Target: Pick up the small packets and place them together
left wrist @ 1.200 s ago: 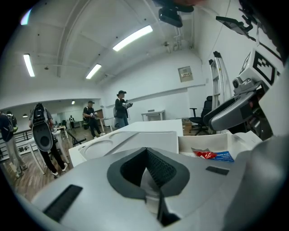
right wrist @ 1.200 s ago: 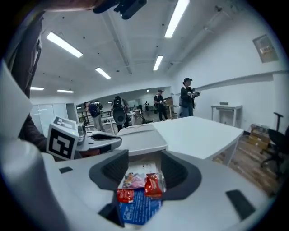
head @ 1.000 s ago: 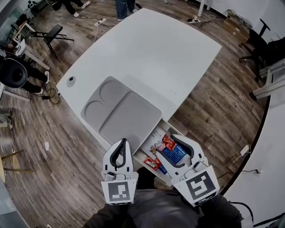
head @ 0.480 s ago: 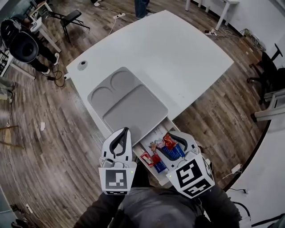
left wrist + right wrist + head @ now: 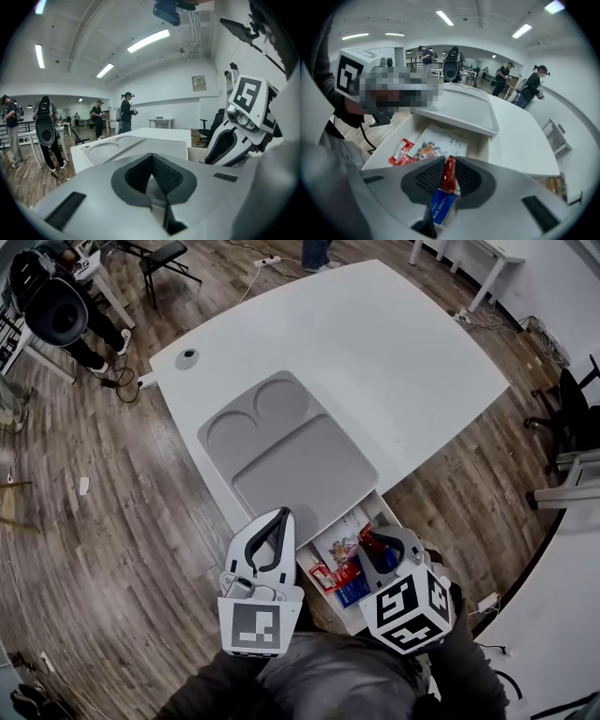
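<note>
Room: wood-plank floor (image 5: 84,521); several people stand in the background
Counter: white counter (image 5: 394,343); carries a grey tray (image 5: 300,460) with two round wells and one large section
Drawer: open drawer (image 5: 482,145) under the counter's near edge; holds a printed leaflet (image 5: 440,140), loose red packets (image 5: 401,152) towards its left side, and a blue packet (image 5: 440,206)
Right tongs (image 5: 450,164): angled down into the drawer; jaws have just been closing and are clenched on a red packet (image 5: 449,176), which stands upright between the pads; the blue packet lies just beneath it
Left tongs (image 5: 279,517): held by the tray's near edge, left of the drawer; jaws pressed together, nothing between them
</note>
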